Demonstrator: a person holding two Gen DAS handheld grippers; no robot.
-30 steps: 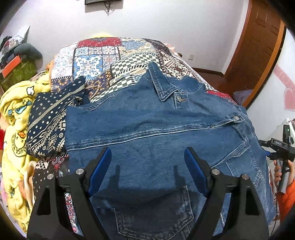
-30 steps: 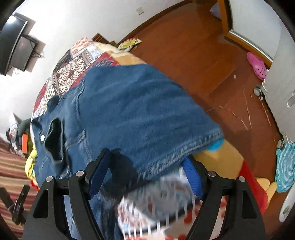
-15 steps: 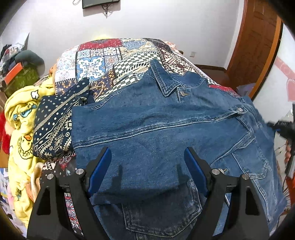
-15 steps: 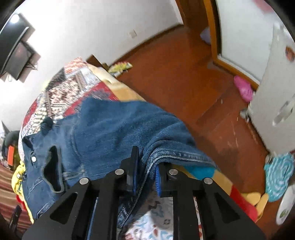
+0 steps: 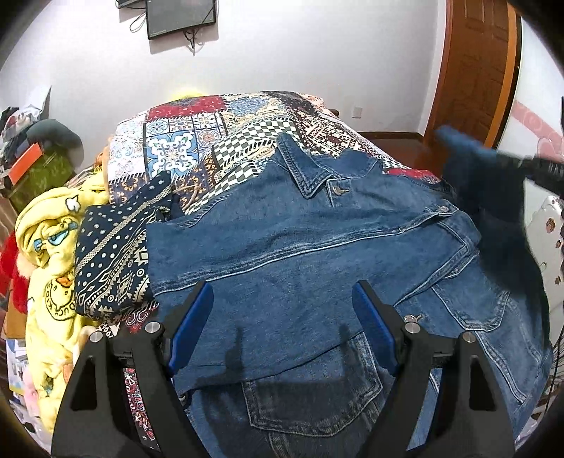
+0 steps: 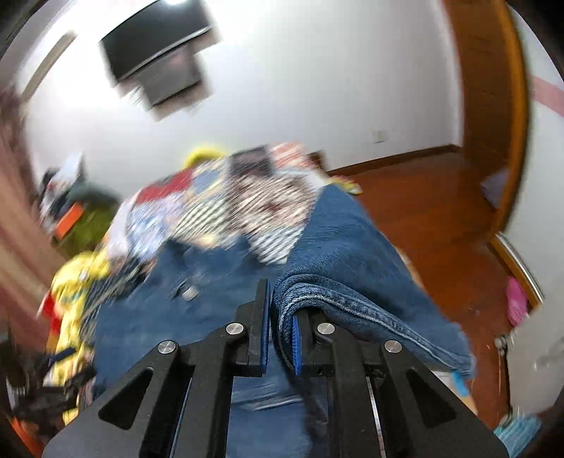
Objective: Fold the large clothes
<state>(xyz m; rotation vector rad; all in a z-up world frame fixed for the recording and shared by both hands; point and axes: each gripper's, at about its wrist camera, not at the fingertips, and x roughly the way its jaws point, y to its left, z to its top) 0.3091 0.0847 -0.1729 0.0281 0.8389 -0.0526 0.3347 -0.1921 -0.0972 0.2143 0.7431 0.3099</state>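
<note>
Right gripper (image 6: 280,331) has swung up, its clamped denim sleeve (image 6: 352,282) lifted off the bed's edge | left gripper (image 5: 282,331) hangs spread apart over the jacket (image 5: 317,253), gripping nothing | jacket lies collar-up across the patchwork bedspread (image 5: 197,141) | yellow blanket (image 5: 49,246) bunched at left | wall TV (image 5: 179,16) beyond.

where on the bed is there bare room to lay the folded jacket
Free: the patchwork quilt beyond the jacket collar, toward the wall. Crowded: the near half under the jacket, and the left edge with a patterned cloth and yellow blanket.
</note>
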